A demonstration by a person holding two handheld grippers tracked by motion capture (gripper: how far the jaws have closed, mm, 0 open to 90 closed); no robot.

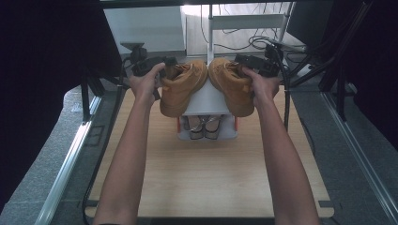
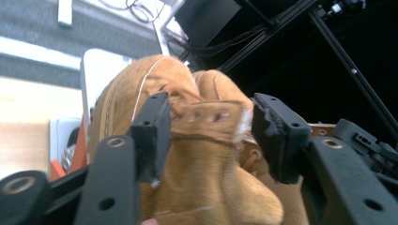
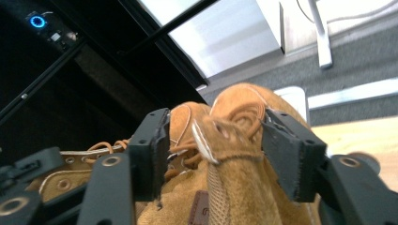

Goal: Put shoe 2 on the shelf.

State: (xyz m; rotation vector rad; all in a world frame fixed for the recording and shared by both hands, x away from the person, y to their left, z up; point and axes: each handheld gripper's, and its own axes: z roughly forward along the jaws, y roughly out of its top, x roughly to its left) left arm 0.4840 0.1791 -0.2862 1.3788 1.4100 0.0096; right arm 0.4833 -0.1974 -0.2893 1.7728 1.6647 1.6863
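Two tan suede boots sat on the top shelf of a small white shoe rack, the left boot (image 1: 180,86) and the right boot (image 1: 233,85) leaning with their toes down toward the person and their heels touching at the back of the shelf. Each looked fairly heavy for its size, with a thick sole, but soft in the upper: the suede and the padded collar would give under a pinch, and the laces hung loose. The collar and tongue seemed the natural place to take hold, since the toe and sole were too broad for the jaws.

The left gripper (image 2: 211,136) stood with its jaws spread around the left boot's collar. Its left pad lay against the suede and its right pad stood just off it, so nothing was squeezed. The right gripper (image 3: 213,150) was likewise spread on either side of the right boot's tongue and laces, without pinching them. Both boots appeared to rest on the rack by their own weight.

Below the boots, on the rack's (image 1: 206,101) lower shelf, a pair of shiny high-heeled shoes (image 1: 205,126) stood side by side. The rack itself stood at the far middle of a wooden table (image 1: 206,178). Behind the rack were a white post, cables and dark frame bars; near the rack, only the tilt of the boots looked likely to cause a slip.
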